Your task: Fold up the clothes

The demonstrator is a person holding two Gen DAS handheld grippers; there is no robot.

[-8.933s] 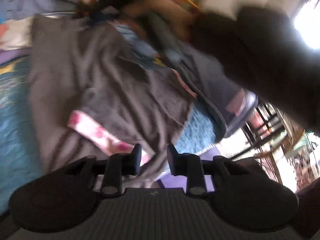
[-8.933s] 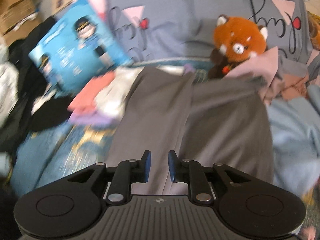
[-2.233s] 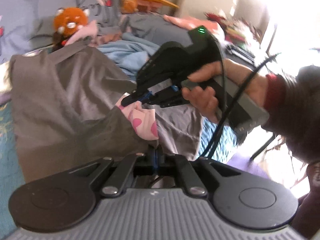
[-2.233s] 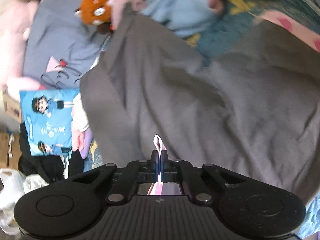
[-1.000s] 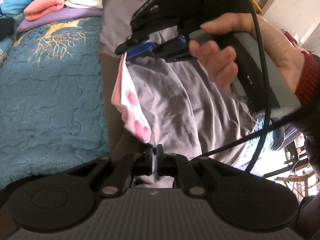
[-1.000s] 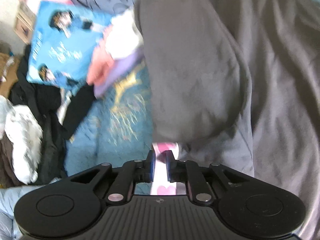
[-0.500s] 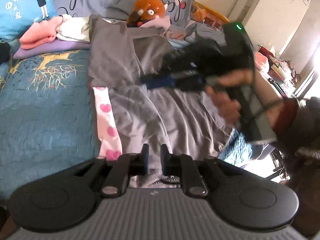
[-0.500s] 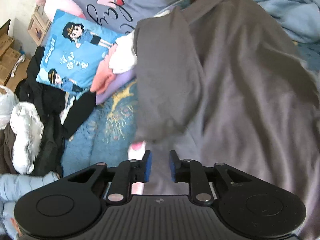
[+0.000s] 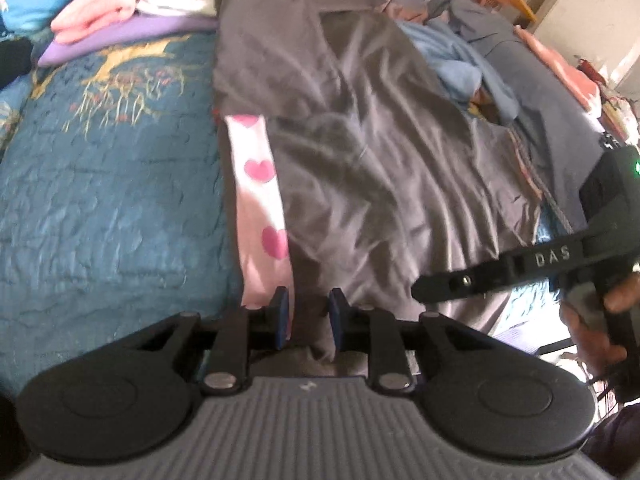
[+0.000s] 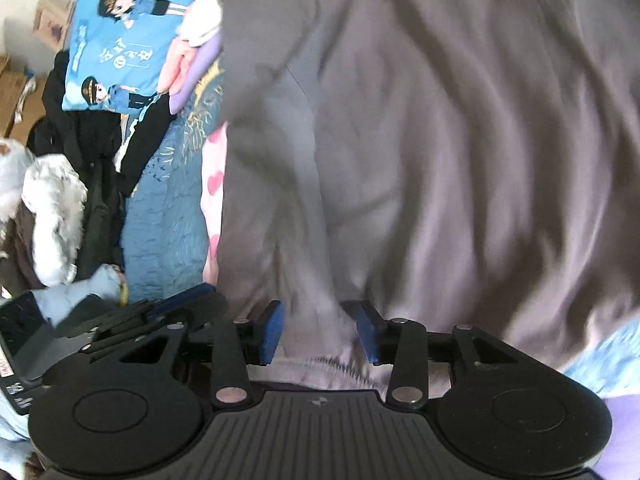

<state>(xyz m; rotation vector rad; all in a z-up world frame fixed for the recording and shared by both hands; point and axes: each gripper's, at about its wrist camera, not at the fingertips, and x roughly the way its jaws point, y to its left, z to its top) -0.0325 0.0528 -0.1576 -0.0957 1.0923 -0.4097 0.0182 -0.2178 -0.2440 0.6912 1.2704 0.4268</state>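
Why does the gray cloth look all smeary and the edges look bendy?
Right wrist view: the gray garment is smeared by motion blur, and the fisheye lens curves the edges. Left wrist view: it is sharper, with bright window glare top right.

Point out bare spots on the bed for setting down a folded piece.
The blue quilt lies bare left of the pink heart strip, below the folded purple-and-pink stack. The grey garment fills the middle. The far right is crowded with the blue clothes and grey bedding.

Left gripper (image 9: 307,316) and right gripper (image 10: 319,330) jaws parted
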